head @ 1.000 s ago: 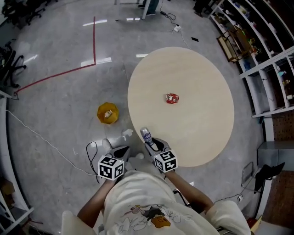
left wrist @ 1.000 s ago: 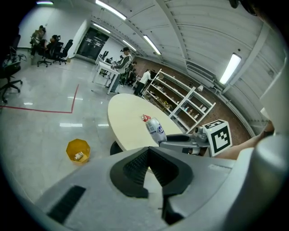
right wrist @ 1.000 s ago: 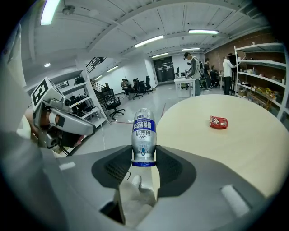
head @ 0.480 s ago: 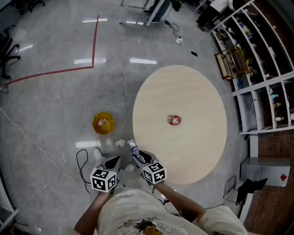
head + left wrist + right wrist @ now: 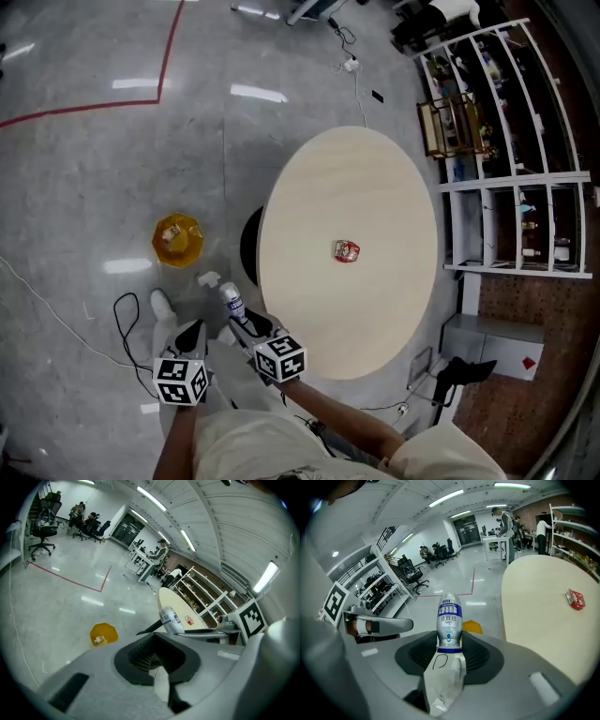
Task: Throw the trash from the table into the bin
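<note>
Polished grey floor (image 5: 94, 169) with a red tape line fills most of the head view, and open shelving (image 5: 506, 141) runs along the right edge, its contents too small to name. People sit and stand at desks far back in the room, no more than small shapes.

One round pale counter (image 5: 375, 187) stands in the middle, its near edge cut across by the person's right arm. On it lies one small red wrapper (image 5: 346, 250), well apart from every edge; its print cannot be read.

One yellow bin (image 5: 176, 238) sits on the floor to the left of the counter. Something small and pale lies inside it, but what it is cannot be told. In the right gripper view the bin is mostly hidden behind the bottle. A small white thing (image 5: 208, 279) lies on the floor near the bin, also too small to name.

Two tools show. The right tool (image 5: 246, 321) is clenched on one small bottle (image 5: 233, 303) with a blue and white label, held off the counter's left edge, above the floor. The left tool (image 5: 192, 333) has its jaws together with nothing between them, just beside the right one.
</note>
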Available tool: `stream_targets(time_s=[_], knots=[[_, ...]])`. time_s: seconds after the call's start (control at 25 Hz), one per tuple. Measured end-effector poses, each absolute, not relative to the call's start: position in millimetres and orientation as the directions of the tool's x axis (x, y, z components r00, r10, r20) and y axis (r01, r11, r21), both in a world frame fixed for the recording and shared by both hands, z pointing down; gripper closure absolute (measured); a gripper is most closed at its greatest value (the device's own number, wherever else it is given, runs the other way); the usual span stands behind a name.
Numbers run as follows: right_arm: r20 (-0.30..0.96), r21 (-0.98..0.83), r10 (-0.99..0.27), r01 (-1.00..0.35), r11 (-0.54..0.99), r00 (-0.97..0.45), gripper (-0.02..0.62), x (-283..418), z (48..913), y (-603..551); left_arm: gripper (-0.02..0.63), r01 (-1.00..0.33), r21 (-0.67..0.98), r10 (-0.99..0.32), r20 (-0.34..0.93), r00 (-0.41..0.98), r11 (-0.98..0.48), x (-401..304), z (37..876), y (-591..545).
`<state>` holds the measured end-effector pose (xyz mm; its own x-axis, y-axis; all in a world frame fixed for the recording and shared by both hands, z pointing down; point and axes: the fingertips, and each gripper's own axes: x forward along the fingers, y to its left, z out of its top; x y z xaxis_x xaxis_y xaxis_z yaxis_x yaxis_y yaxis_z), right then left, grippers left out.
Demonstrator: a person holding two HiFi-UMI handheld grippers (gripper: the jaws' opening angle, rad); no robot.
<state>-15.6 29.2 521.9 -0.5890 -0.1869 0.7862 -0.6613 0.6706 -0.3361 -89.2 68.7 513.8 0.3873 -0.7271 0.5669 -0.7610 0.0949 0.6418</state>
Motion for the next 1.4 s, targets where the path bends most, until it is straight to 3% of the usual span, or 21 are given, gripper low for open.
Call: stream_targets(time_s=[0.4,0.76,1.0,1.2,1.4], knots=[[0.807,-0.331,-0.208,-0.716,0.615,-0.552,0.423,-42,582,12,0.600,-0.721,0.666,-0.749,0.572,0.333,0.188,-122,574,52],[0.830,-0.354,-0.189,-0.757,0.550,-0.525,0.423,-63,690,-14,0.600,-0.711,0.629,-0.727,0.641,0.245,0.315,-140,674,31],[0.849,-0.323,-0.185,-0.764,0.558,-0.494,0.423,-75,764,-28,0.600,-0.716,0.620,-0.722,0.649,0.238,0.321,-147,724,24],[0.854,-0.272,-0.177,-0.711,0.648,-0.489,0.423,-94,825,-38,0.601,-0.707,0.619,-0.736,0.645,0.208,0.342,-154,785,11],[0.857,-0.281,-0.202,-0.759,0.587,-0.474,0.423,-92,888,-47,0.600,-0.701,0.603,-0.751,0.644,0.145,0.381,-159,850,3]])
